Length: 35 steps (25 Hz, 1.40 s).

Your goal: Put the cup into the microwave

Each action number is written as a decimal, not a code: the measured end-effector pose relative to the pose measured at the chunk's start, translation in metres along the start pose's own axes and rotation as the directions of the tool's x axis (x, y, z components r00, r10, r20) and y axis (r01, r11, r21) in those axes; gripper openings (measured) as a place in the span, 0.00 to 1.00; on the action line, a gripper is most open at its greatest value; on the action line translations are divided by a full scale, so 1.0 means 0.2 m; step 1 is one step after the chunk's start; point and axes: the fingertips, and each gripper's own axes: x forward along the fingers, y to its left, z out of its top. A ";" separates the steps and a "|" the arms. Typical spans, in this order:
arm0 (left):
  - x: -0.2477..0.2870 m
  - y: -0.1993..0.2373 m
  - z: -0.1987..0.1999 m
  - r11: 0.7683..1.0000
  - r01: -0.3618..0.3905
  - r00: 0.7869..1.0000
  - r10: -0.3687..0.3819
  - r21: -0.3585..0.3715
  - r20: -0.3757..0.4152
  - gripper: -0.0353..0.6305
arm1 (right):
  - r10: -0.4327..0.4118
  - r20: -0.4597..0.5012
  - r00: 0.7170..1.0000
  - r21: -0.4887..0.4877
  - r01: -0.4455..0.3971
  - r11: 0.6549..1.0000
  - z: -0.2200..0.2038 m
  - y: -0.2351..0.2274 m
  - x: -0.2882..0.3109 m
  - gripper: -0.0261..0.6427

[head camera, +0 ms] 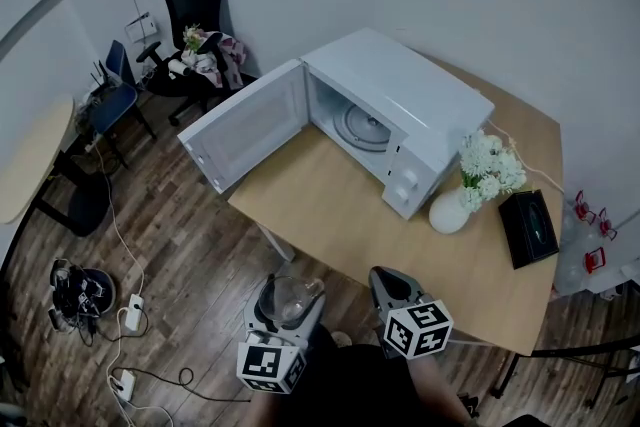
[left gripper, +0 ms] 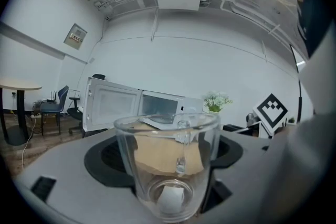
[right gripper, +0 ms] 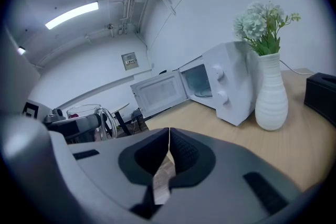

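The left gripper (head camera: 288, 305) is clamped on a clear glass cup (left gripper: 168, 160), its jaws pressed against the cup's sides; the cup stands upright between them with its handle facing away from the gripper's camera. In the head view the cup hangs at 6 o'clock, off the near edge of the wooden table (head camera: 330, 215) and above the plank floor (head camera: 190, 265). The right gripper (right gripper: 168, 141) sits just beside it at its 3 o'clock, over the table's near edge, jaws pressed together with nothing between them.

The white microwave (head camera: 420, 105) stands on the table at 12 o'clock from the grippers, well apart from the cup. Its door (head camera: 245, 125) is swung wide open toward 9 o'clock, past the table's edge, and the glass turntable (head camera: 362, 127) inside is bare. At the microwave's 4 o'clock, just beside its control panel, a white vase (head camera: 449, 212) holds white flowers (head camera: 490, 165); a black tissue box (head camera: 530, 227) lies at the vase's 3 o'clock. A black office chair (head camera: 195, 5) stands at 11 o'clock by the wall
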 end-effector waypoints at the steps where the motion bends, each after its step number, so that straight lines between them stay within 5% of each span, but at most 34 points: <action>1: -0.01 0.00 0.00 1.000 -0.005 1.000 0.005 0.001 -0.001 0.66 | 0.005 -0.003 1.000 0.001 -0.005 1.000 0.00 0.01 0.00 0.03; 14: 0.05 0.02 -0.03 0.998 0.013 1.000 -0.014 -0.053 -0.012 0.66 | -0.008 0.000 1.000 0.039 0.008 0.999 0.00 -0.02 0.04 0.03; 35: 0.51 0.17 0.13 0.992 0.120 0.992 -0.121 -0.028 -0.033 0.66 | -0.080 0.016 0.997 0.071 0.079 0.994 0.21 -0.16 0.34 0.03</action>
